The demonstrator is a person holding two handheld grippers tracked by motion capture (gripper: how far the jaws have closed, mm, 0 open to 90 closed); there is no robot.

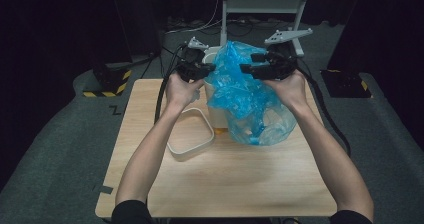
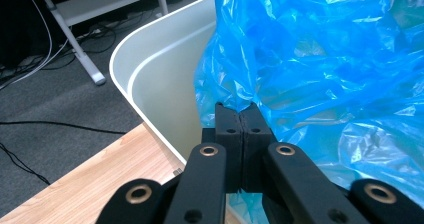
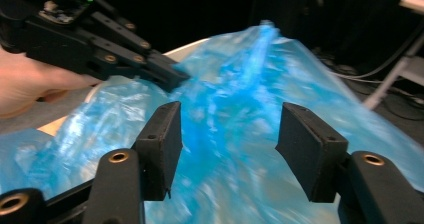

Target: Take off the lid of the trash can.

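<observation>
A crumpled blue plastic bag (image 1: 245, 99) hangs over a white bin (image 1: 216, 115) at the back of the wooden table. My left gripper (image 1: 210, 70) is held at the bag's left side, above the bin's rim. In the left gripper view its jaws (image 2: 242, 119) are shut on a fold of the blue bag (image 2: 325, 59), beside the bin's curved wall (image 2: 165, 69). My right gripper (image 1: 245, 69) is at the bag's upper right. Its jaws (image 3: 230, 119) stand open, the blue bag (image 3: 240, 99) lies behind them, and the left gripper (image 3: 170, 76) pinches the film farther off.
A white rounded-square lid or tray (image 1: 207, 129) lies on the table (image 1: 225, 179) left of the bin, under the left forearm. A metal stand (image 1: 262, 4) and cables are on the floor behind the table. Yellow-black striped bases sit at both far sides.
</observation>
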